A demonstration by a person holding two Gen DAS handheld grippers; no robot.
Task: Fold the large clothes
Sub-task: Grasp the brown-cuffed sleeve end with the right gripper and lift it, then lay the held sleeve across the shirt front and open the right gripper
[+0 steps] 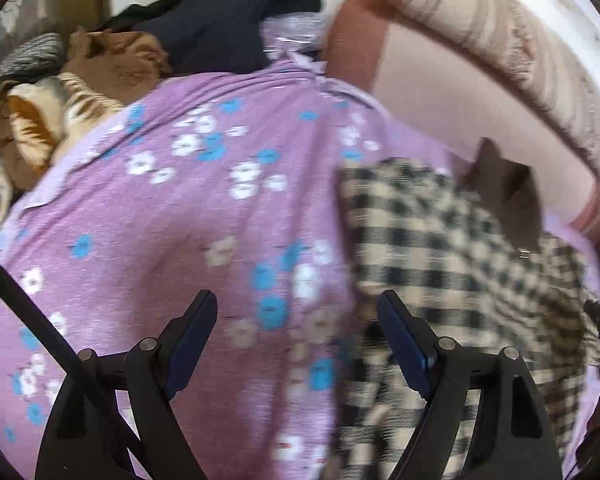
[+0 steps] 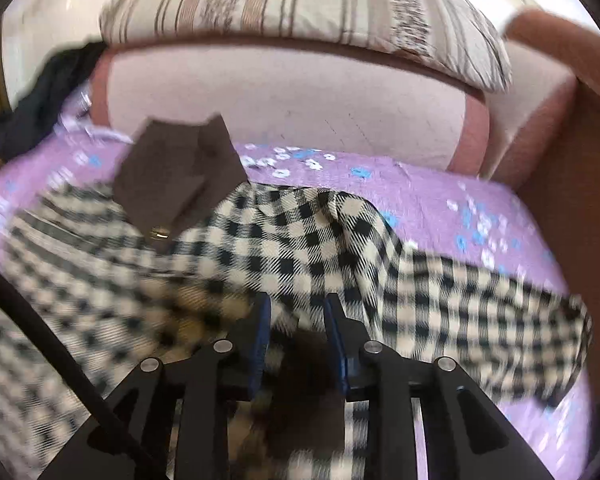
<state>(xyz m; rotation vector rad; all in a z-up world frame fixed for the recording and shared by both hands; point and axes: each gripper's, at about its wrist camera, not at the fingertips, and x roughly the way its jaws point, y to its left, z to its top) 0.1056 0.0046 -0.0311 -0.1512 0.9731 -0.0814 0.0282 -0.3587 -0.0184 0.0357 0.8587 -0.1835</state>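
A large black-and-cream checked garment (image 2: 300, 232) lies crumpled on a purple floral sheet (image 2: 440, 196), with its dark brown collar (image 2: 172, 176) turned up at the far side. My right gripper (image 2: 296, 304) hovers low over the garment's middle. Its jaws stand a little apart, with checked cloth showing in the gap and no pad clearly pressing on it. In the left wrist view the checked garment (image 1: 440, 240) fills the right half. My left gripper (image 1: 296, 300) is open wide above the purple sheet (image 1: 160, 220), its right finger at the garment's edge.
A striped pillow (image 2: 300, 0) rests on the pink padded backrest (image 2: 280, 104) behind the sheet. At the far left lie a pile of dark clothes (image 1: 220, 20) and a brown patterned blanket (image 1: 32, 128). A reddish-brown armrest (image 2: 560, 160) bounds the right.
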